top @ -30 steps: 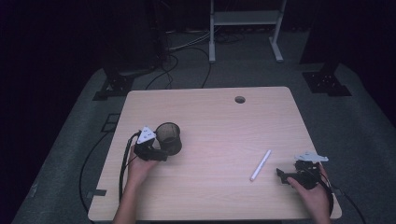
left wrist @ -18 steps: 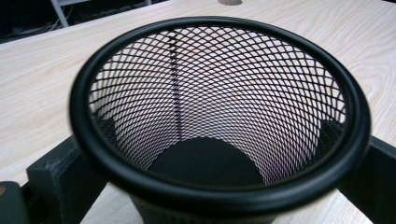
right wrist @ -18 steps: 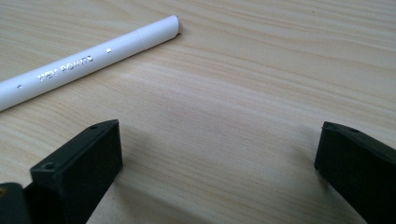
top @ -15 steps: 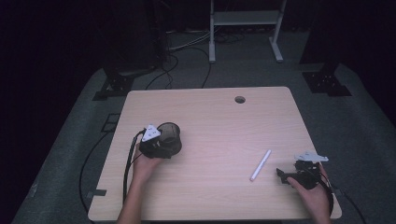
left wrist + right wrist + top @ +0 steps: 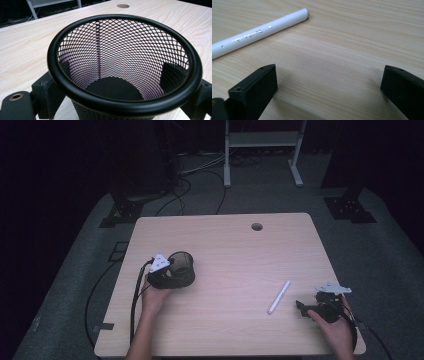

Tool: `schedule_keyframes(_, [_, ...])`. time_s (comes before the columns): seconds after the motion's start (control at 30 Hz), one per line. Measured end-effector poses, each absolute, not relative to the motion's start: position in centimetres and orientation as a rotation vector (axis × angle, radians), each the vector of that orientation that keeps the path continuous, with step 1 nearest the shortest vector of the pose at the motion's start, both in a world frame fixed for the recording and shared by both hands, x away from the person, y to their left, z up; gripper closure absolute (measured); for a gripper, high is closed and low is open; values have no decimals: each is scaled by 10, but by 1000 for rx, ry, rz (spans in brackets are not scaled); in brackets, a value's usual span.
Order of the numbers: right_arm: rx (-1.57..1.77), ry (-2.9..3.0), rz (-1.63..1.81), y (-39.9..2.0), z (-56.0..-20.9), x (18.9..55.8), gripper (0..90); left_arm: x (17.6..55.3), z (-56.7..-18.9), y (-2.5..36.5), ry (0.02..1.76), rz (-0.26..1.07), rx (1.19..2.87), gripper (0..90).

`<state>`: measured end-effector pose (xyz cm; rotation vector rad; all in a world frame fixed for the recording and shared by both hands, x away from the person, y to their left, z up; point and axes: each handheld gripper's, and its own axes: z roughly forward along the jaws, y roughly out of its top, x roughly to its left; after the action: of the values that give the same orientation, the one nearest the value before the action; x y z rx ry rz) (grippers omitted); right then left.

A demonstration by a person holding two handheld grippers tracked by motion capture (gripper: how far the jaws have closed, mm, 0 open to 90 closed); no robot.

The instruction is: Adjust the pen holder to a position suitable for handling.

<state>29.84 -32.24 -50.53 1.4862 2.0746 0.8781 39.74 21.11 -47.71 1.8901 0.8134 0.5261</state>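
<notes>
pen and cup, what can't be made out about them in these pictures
- Pen, right gripper view: its far end is cut off by the left edge; the print along it is too faint to read surely.
- Pen, high view: too small to tell cap from tip.
- Cup, left gripper view: its outer base is cut off by the bottom edge, and its own mesh hides whether the left gripper's fingers press it.
- Cup, high view: its near side is hidden by the left gripper.
</notes>
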Motion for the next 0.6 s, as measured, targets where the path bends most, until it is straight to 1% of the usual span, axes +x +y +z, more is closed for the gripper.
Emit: schedule_keyframes(0.6, [1486, 2075, 878, -322, -505, 298, 1, 392, -475, 205, 782, 527, 1914, 97])
